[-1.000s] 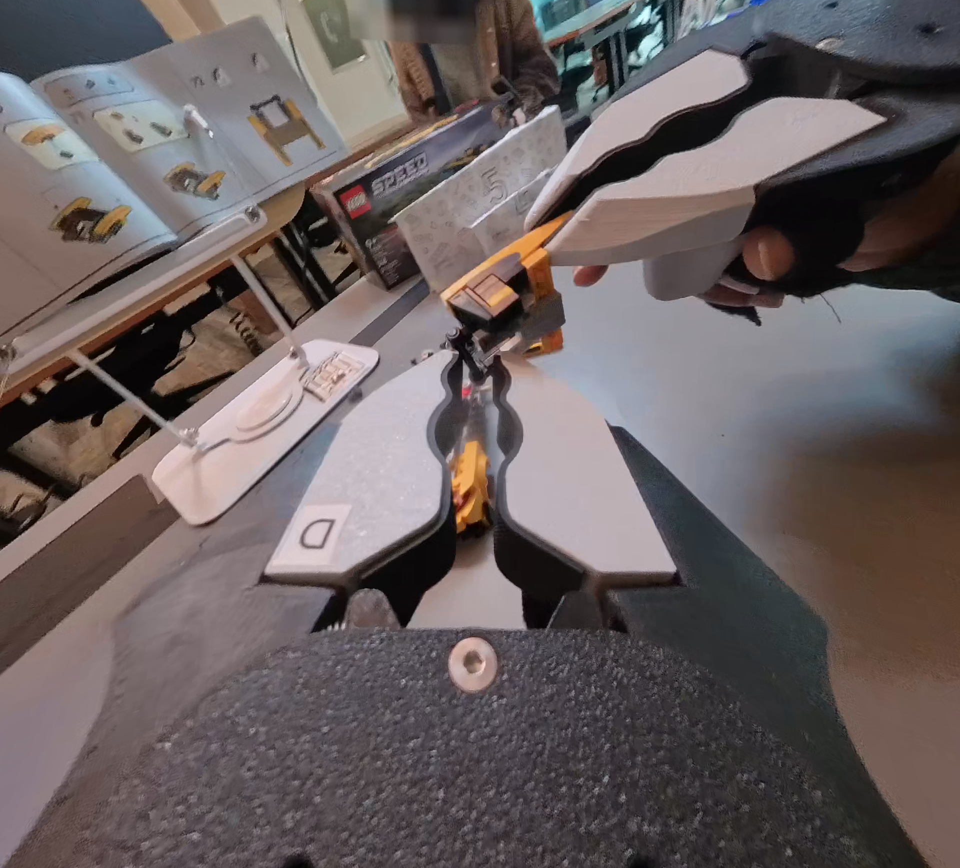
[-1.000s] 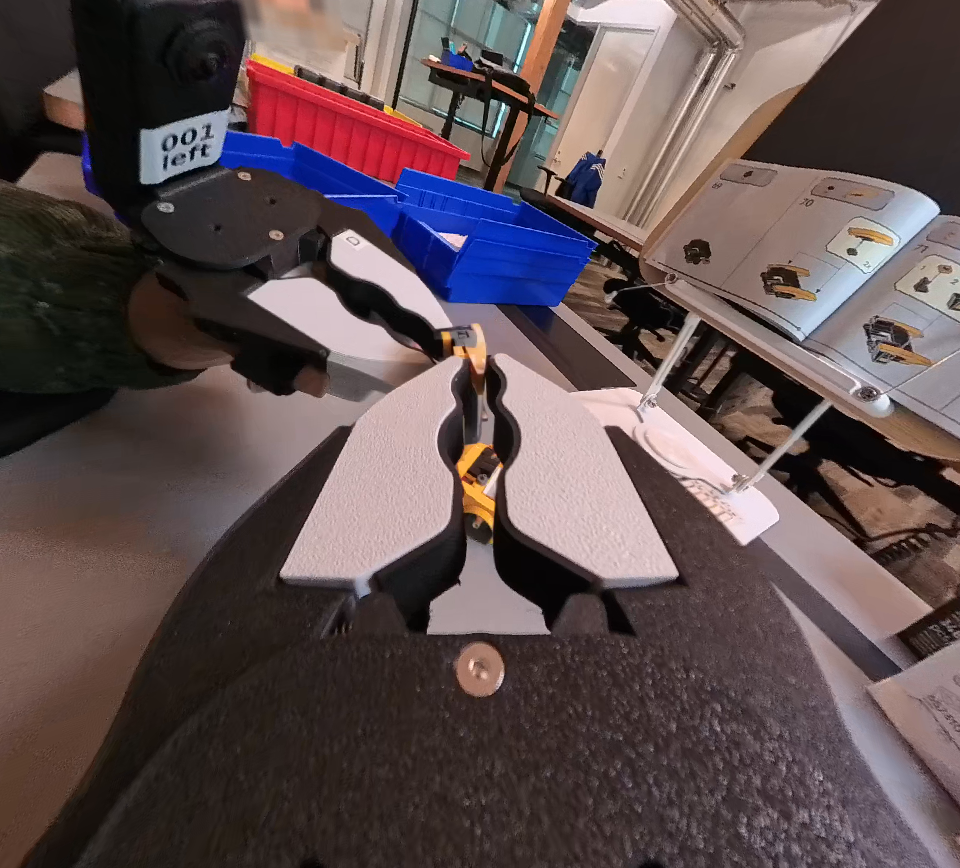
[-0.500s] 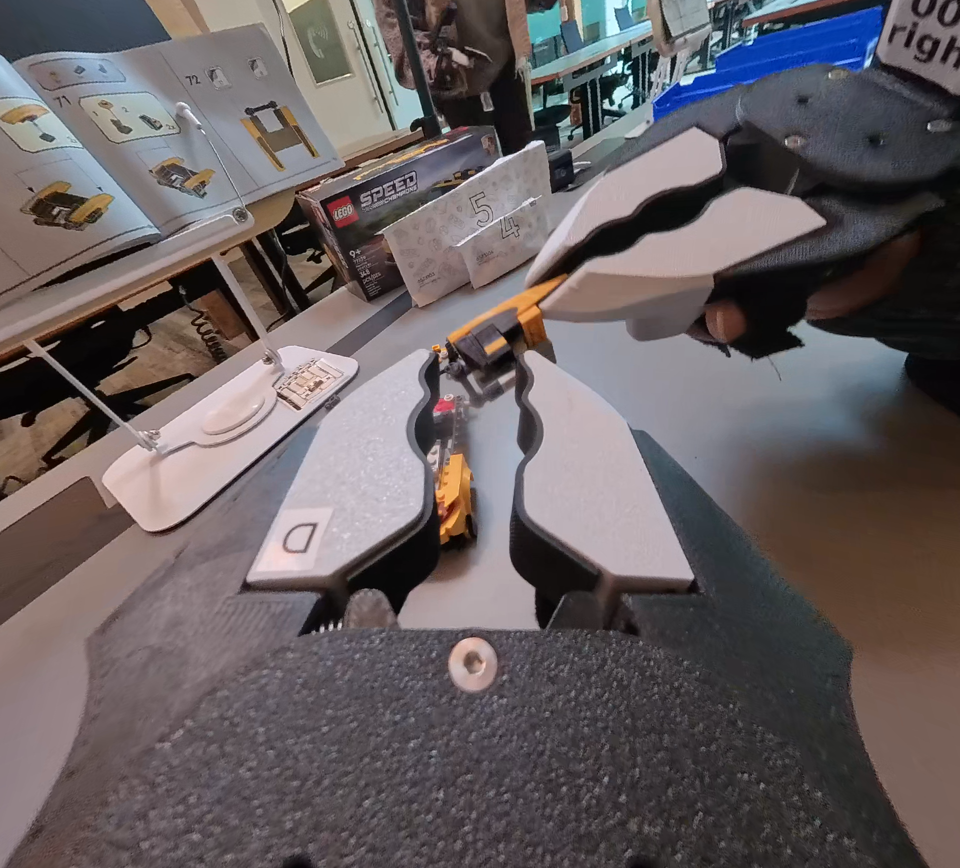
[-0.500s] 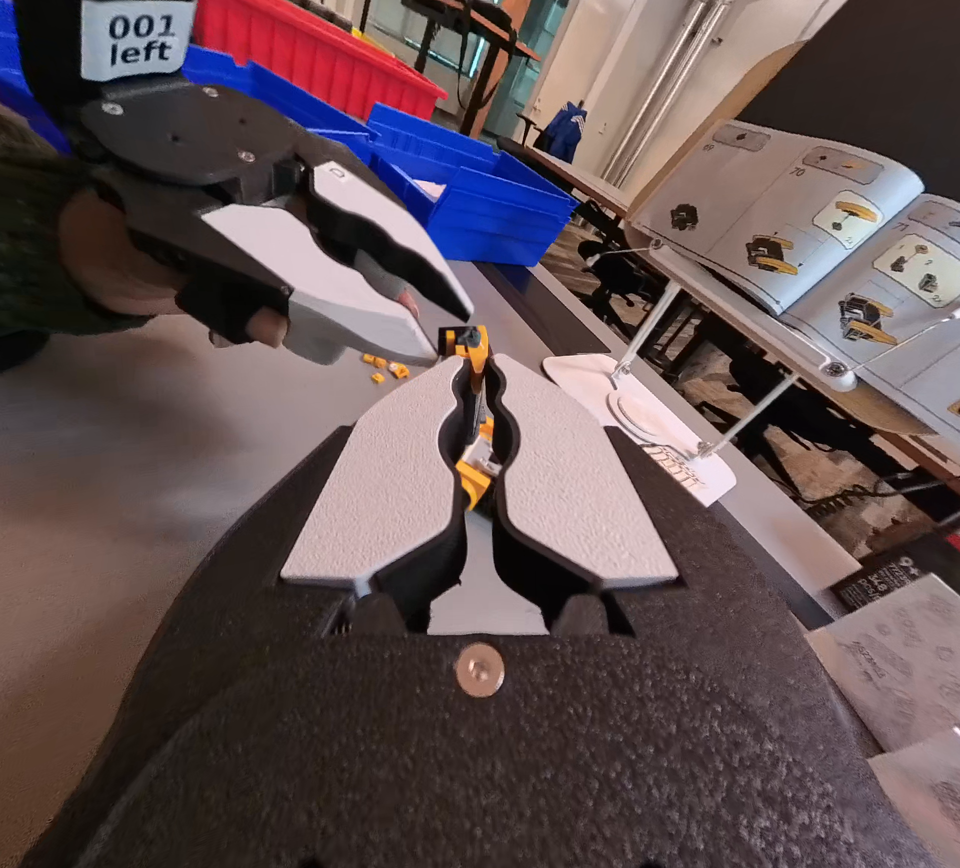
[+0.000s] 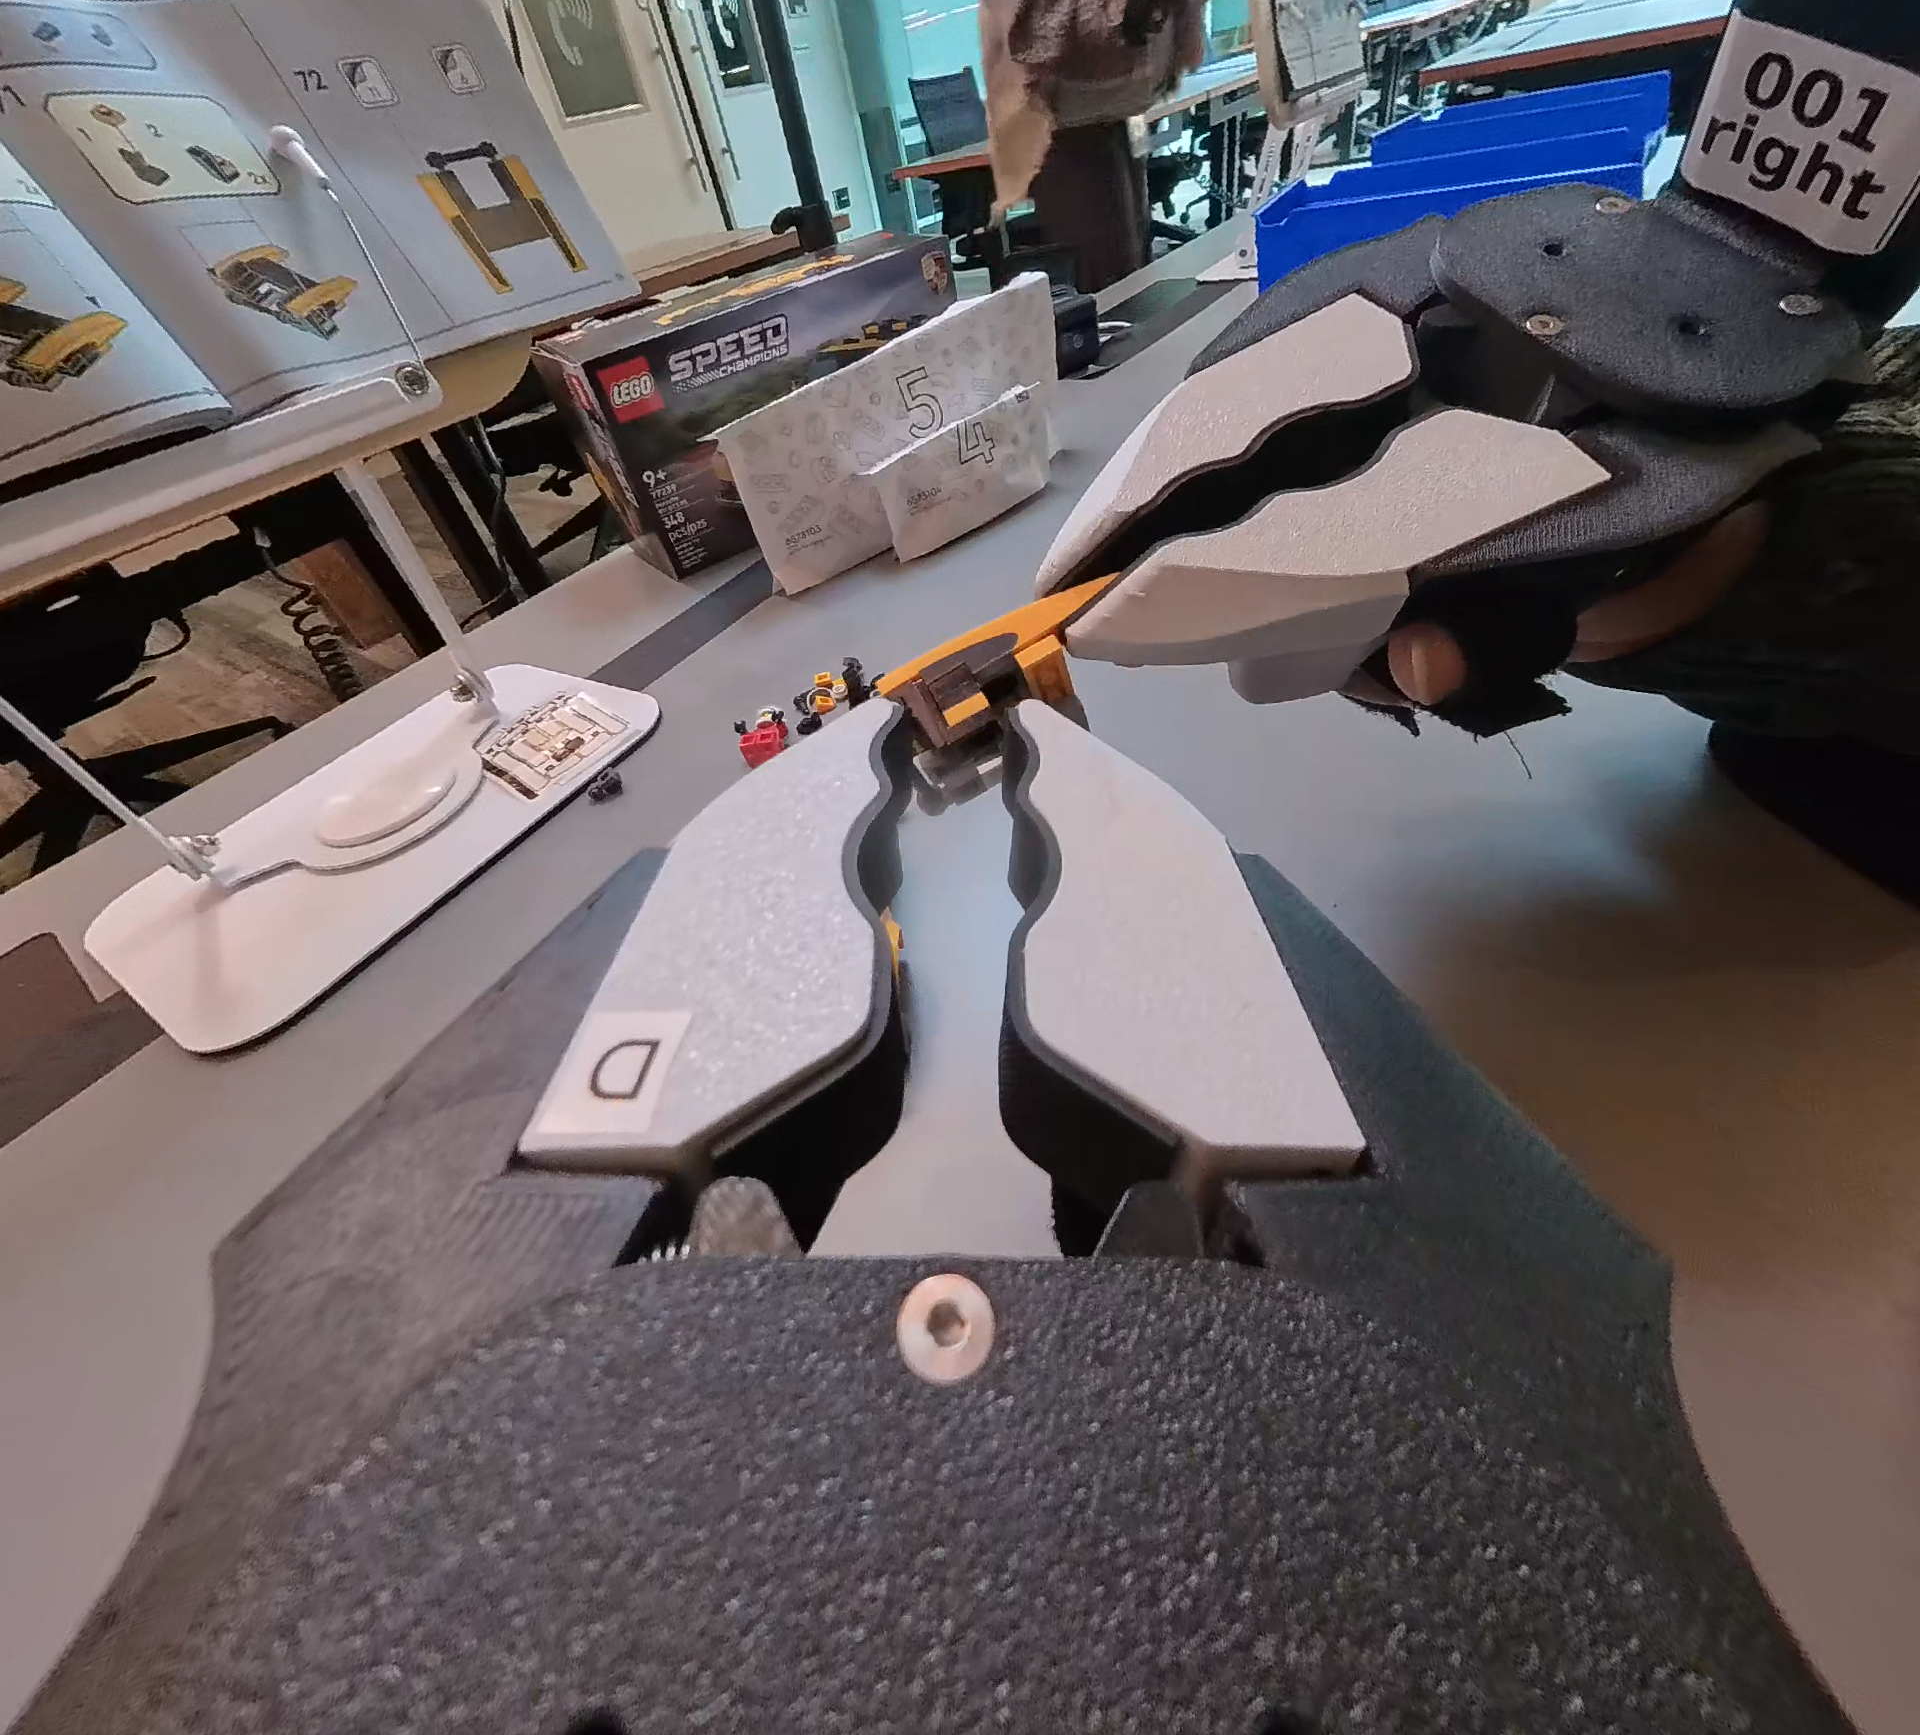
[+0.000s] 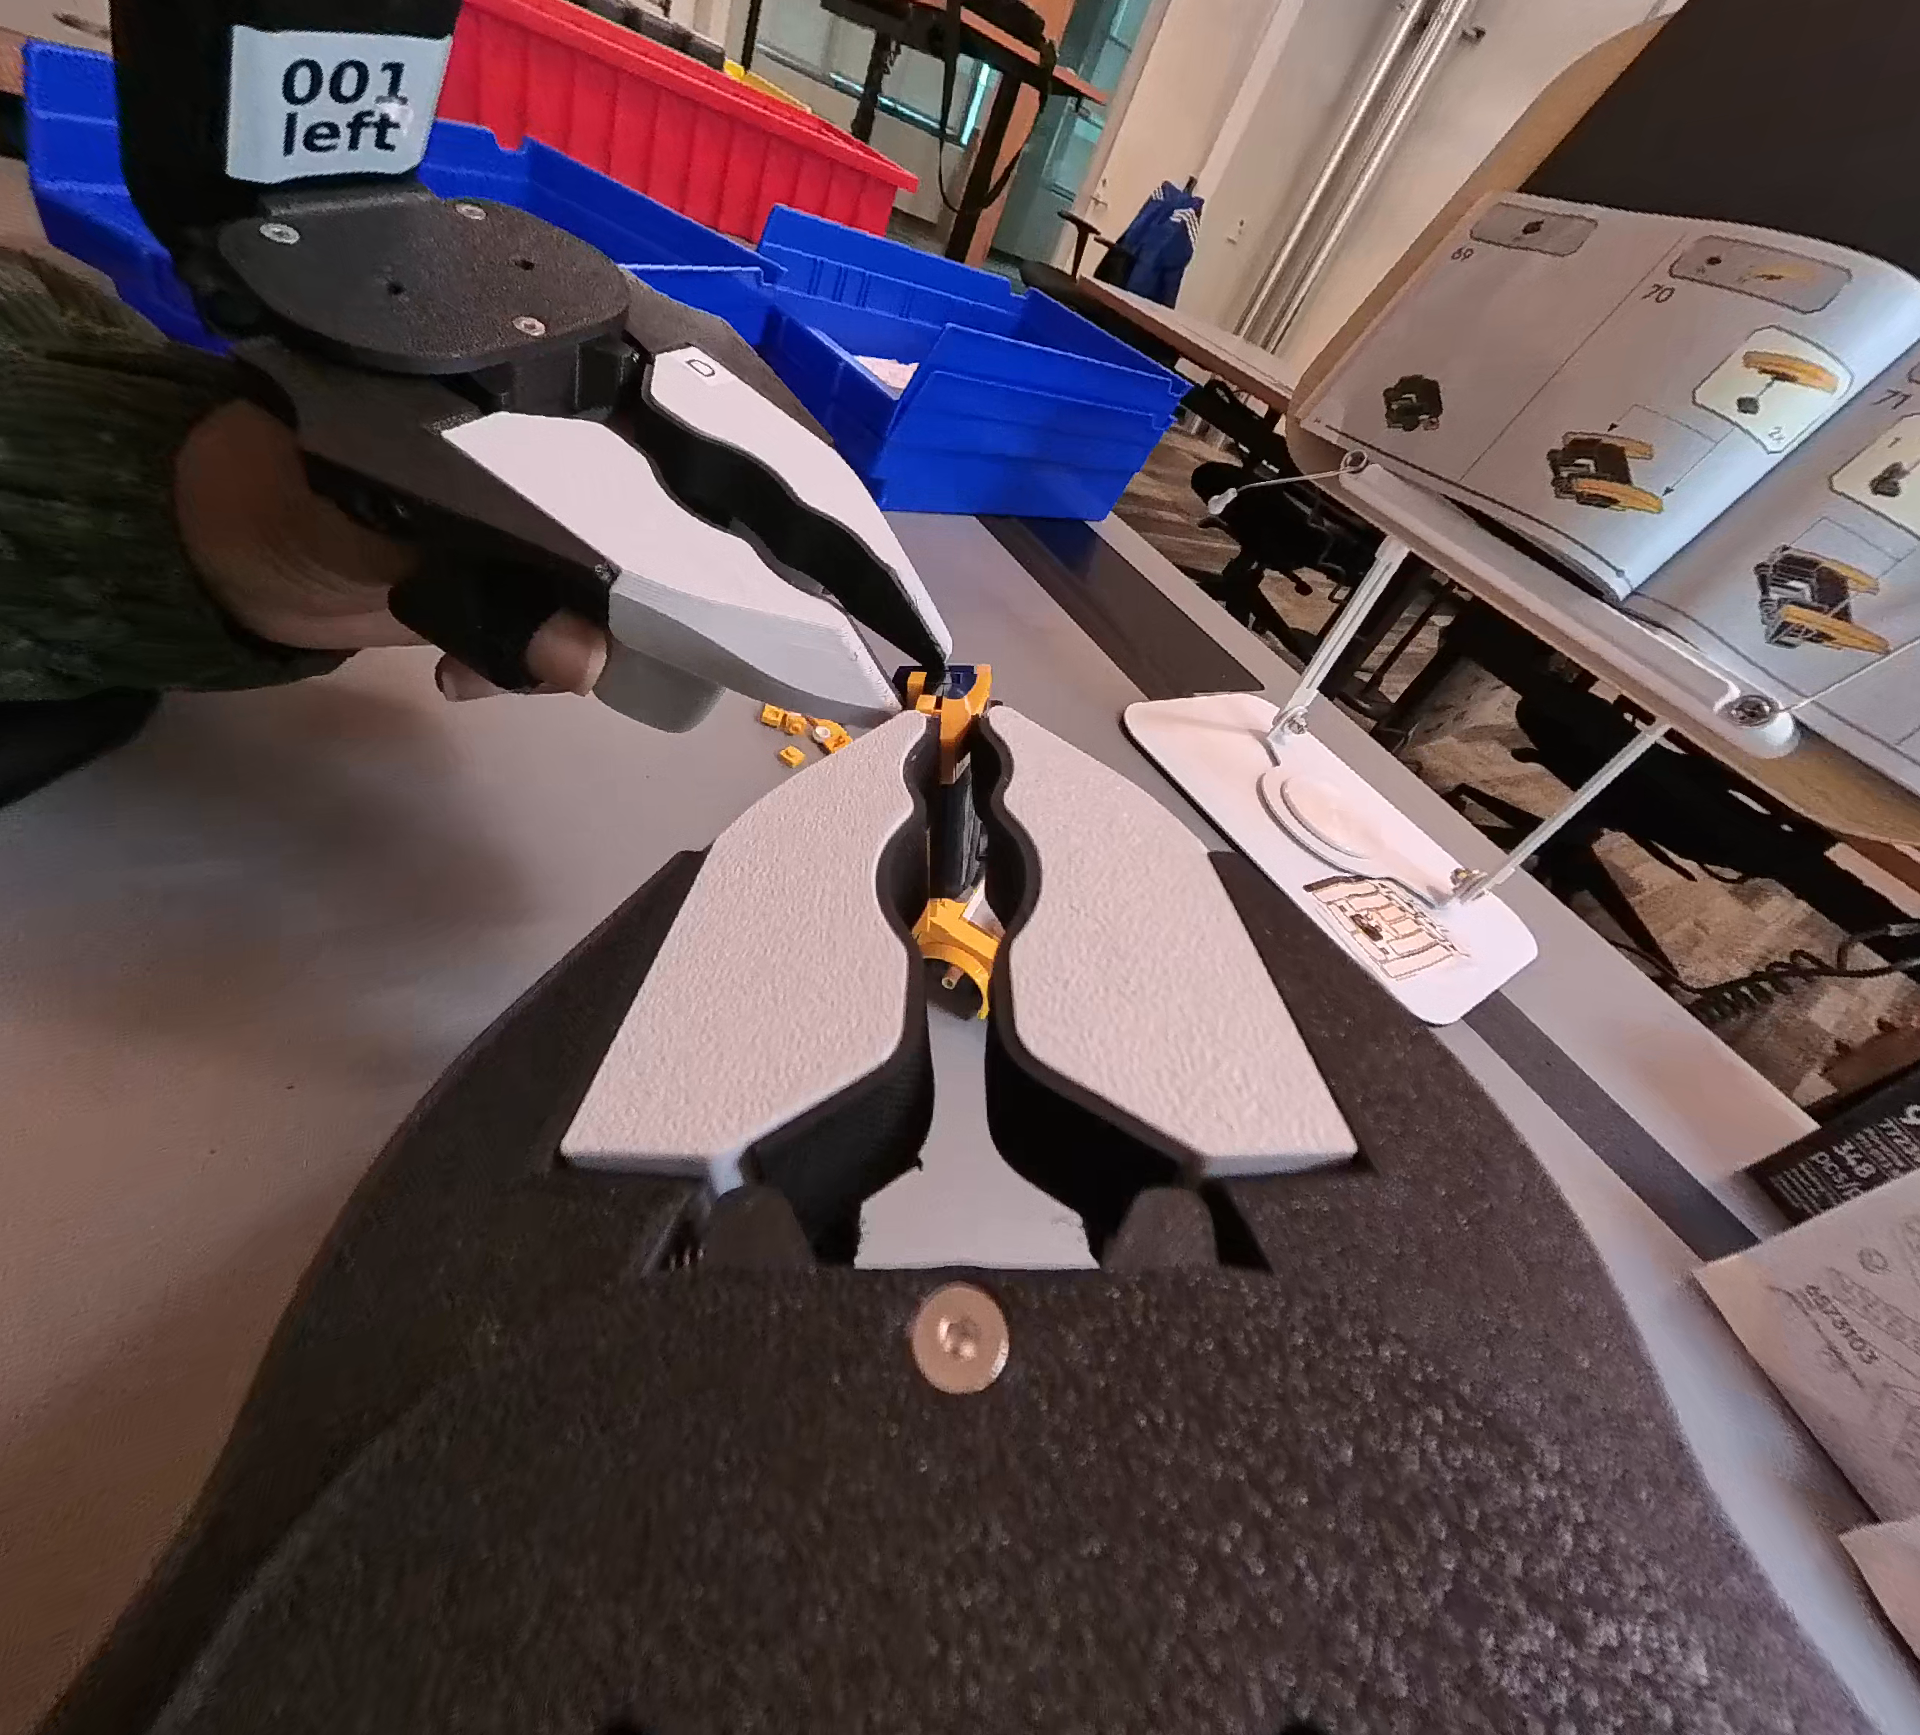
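Instruction booklet [image 5: 260, 210] on a white stand [image 5: 343, 844] at left of bench [image 5: 1455, 854]; loose small bricks [image 5: 800, 719] beside it. Left hand-held gripper [image 5: 951, 729]: jaws parted, fingertips either side of the yellow-and-black brick assembly [image 5: 961, 688]; pad contact not resolvable. Right hand-held gripper [image 6: 954, 729] clenched on that assembly, held above the bench.

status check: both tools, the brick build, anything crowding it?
Right tool clamped on yellow-and-black brick build. Left tool partly open, tips flanking the build's far end; contact unclear. Loose small bricks on grey table just beyond.
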{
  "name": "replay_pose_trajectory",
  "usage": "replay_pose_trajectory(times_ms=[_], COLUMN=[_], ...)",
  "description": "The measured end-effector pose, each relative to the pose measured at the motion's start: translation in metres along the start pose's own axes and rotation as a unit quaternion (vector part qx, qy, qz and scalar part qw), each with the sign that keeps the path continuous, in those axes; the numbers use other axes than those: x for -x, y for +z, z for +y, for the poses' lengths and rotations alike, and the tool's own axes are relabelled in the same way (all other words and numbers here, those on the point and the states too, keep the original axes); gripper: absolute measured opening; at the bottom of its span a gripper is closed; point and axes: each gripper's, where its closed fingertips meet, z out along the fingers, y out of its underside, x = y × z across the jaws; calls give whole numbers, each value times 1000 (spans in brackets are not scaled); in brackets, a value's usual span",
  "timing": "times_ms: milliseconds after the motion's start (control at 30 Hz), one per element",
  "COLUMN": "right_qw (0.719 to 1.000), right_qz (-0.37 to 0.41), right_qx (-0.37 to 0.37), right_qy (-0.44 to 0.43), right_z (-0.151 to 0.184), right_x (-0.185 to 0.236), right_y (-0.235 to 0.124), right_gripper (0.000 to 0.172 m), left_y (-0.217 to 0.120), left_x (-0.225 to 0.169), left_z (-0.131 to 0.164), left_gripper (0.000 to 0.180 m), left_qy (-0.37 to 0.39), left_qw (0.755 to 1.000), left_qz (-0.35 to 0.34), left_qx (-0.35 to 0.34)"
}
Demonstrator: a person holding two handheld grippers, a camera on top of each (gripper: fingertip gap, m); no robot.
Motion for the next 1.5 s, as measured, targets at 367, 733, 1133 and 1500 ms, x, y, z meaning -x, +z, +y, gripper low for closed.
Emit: replay_pose_trajectory(times_ms=[367, 733, 1133, 1500], right_qw=[1000, 1000, 1000, 1000], right_qz=[-20, 6, 21, -1], right_qx=[-19, -17, -15, -4], right_qy=[-11, -17, 2, 5], right_z=[0, -1, -2, 3], right_x=[2, 1, 4, 7], right_y=[-3, -1, 3, 3], right_gripper=[6, 4, 4, 5], left_y=[-4, 1, 5, 5], left_x=[-3, -4, -4, -5], left_z=[-7, -1, 1, 7], left_gripper=[15, 32, 34, 34], left_qy=[-14, -51, -54, -55], left_qw=[1000, 998, 999, 998], left_qz=[23, 38, 5, 22], left_qx=[-14, -9, 4, 20])
